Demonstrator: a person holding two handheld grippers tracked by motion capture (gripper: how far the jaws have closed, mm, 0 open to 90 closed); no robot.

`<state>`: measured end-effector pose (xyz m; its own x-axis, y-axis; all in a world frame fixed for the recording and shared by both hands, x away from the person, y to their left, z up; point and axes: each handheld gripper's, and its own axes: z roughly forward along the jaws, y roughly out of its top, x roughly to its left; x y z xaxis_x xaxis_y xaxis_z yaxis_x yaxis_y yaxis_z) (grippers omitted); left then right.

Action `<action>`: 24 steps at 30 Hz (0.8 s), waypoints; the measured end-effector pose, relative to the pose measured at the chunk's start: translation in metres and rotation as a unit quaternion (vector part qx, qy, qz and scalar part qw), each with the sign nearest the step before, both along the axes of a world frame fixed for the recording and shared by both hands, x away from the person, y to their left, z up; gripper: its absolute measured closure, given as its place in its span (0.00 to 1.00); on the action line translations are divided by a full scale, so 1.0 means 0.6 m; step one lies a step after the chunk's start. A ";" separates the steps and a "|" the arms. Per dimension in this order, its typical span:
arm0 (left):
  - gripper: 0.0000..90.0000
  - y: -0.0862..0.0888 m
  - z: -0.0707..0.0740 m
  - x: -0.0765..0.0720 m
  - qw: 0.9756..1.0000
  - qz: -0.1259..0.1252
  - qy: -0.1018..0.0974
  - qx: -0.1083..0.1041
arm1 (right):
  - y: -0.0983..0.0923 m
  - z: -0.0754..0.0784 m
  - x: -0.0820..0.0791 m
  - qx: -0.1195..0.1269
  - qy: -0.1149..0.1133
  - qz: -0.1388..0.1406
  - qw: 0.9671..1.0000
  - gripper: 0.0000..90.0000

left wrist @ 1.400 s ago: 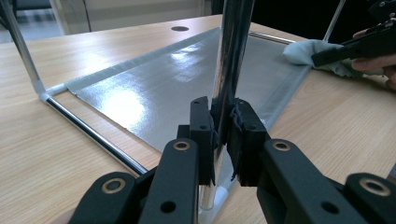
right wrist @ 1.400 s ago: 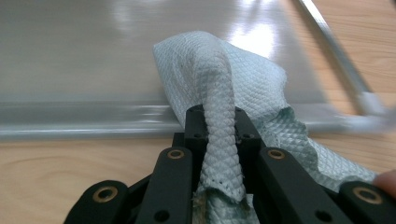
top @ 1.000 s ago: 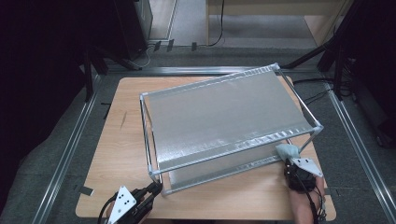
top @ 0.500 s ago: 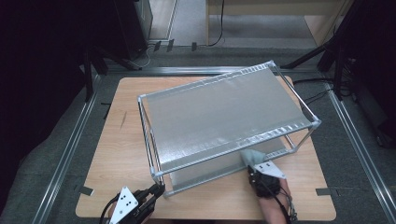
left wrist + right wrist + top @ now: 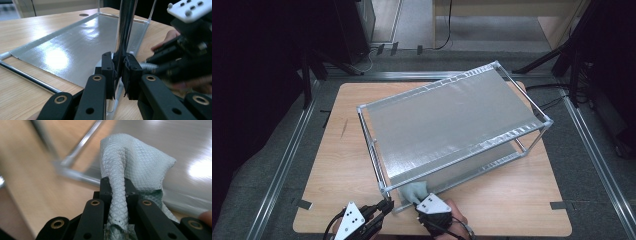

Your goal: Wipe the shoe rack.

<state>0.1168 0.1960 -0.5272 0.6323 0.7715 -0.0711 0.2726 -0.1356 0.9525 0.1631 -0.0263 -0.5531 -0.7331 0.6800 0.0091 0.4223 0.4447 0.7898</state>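
Note:
A metal wire rack [image 5: 452,120] with silver shelf liners stands at an angle on the wooden table [image 5: 347,150]. My left gripper [image 5: 384,205] is at the rack's near left corner. Its jaws are shut on the upright corner post [image 5: 125,30], as the left gripper view [image 5: 119,67] shows. My right gripper [image 5: 422,197] sits just beside it at the rack's front lower edge, shut on a pale green textured cloth [image 5: 414,190]. In the right gripper view the cloth [image 5: 135,162] bunches up between the jaws [image 5: 117,187] and rests against the lower shelf liner [image 5: 175,140].
The lower shelf liner [image 5: 75,47] lies just above the tabletop, edged by thin metal rails. Bare wood [image 5: 512,200] runs along the front of the rack. Metal floor rails [image 5: 282,165] and dark equipment surround the table. A hand [image 5: 170,37] holds the other gripper close by.
My right gripper has carried the cloth leftward along the rack's front lower edge, from the near right corner to beside the near left corner. The left gripper has stayed on the post.

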 end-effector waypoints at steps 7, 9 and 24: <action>0.91 0.001 0.000 0.002 1.000 -0.004 0.002 -0.004 | -0.042 0.007 0.032 -0.002 0.003 -0.019 1.000 0.93; 0.91 0.001 0.000 0.002 1.000 -0.005 0.001 -0.003 | -0.068 0.010 0.047 -0.002 -0.001 -0.040 0.999 0.93; 0.90 0.006 -0.001 0.004 1.000 -0.013 0.003 -0.003 | -0.285 0.023 0.160 0.006 0.019 -0.246 0.969 0.92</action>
